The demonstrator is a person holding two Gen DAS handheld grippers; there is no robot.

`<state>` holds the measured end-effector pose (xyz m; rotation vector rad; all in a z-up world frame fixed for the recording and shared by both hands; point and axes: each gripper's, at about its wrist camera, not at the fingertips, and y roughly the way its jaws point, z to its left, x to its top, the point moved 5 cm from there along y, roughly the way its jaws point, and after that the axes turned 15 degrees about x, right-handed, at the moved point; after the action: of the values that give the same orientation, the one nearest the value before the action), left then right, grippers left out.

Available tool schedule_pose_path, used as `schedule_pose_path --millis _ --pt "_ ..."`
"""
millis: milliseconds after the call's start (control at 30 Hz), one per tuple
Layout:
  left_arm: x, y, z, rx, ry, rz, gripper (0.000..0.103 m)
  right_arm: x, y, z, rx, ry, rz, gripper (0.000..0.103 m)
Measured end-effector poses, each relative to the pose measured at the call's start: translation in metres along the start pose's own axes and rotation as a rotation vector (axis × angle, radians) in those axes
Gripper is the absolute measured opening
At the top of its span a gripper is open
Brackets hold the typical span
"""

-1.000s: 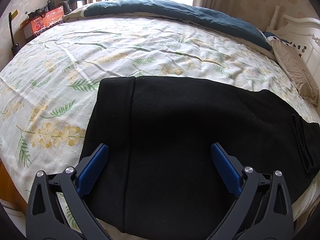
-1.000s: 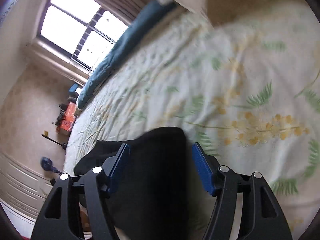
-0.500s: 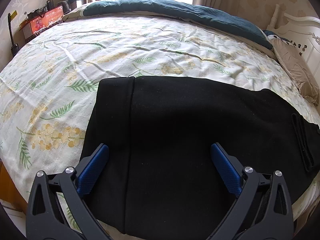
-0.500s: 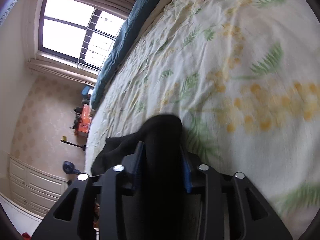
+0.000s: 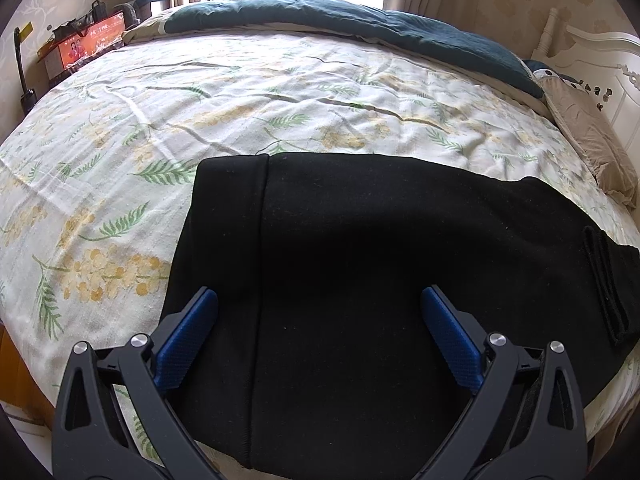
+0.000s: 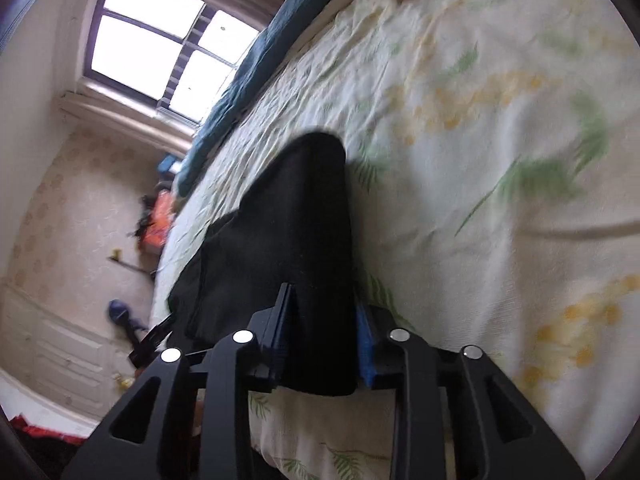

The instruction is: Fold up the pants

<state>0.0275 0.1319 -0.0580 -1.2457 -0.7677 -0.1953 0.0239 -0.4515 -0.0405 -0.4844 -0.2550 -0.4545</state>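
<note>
Black pants [image 5: 360,240] lie flat across the near side of the flowered bed sheet [image 5: 240,92], with one hemmed end at the left. My left gripper [image 5: 319,294] hovers just over them, open wide, blue pads apart and nothing pinched. In the right wrist view my right gripper [image 6: 322,300] has a bunched end of the pants [image 6: 296,208] between its blue pads. Its jaws are closing on the cloth, which rises in a fold off the sheet [image 6: 480,160]. The rest of that end trails off toward the bed's edge.
A teal blanket [image 5: 360,20] runs along the far side of the bed under the window. A beige pillow [image 5: 588,132] and white headboard [image 5: 600,60] are at the right. An orange box [image 5: 80,48] stands on the floor at the far left.
My right gripper went from open around the pants' end to pinching it, and has carried the cloth across the sheet. The left gripper and the pants under it have not moved.
</note>
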Motion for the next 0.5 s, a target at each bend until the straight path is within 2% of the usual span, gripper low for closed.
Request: schedule_pose_path --millis 100,133,200,300,367,500 --pt "0.001 0.001 0.0 0.001 0.001 -0.003 0.101 0.012 -0.021 0.026 -0.044 -0.035 -0.147 0.038" --pt "0.0 0.0 0.0 0.001 0.001 -0.002 0.101 0.013 -0.023 0.04 -0.017 -0.051 -0.178 0.043" --pt "0.0 0.0 0.0 0.001 0.0 -0.002 0.101 0.013 -0.012 0.066 0.06 -0.08 -0.192 0.044" --pt "0.0 0.0 0.0 0.0 0.0 -0.003 0.101 0.001 0.033 0.101 0.163 -0.121 -0.105 0.047" --pt "-0.001 -0.001 0.0 0.0 0.0 -0.003 0.101 -0.013 0.076 0.117 0.209 -0.141 -0.004 0.048" --pt "-0.002 -0.002 0.001 0.0 0.0 -0.003 0.101 -0.039 0.144 0.124 0.259 -0.103 0.143 0.048"
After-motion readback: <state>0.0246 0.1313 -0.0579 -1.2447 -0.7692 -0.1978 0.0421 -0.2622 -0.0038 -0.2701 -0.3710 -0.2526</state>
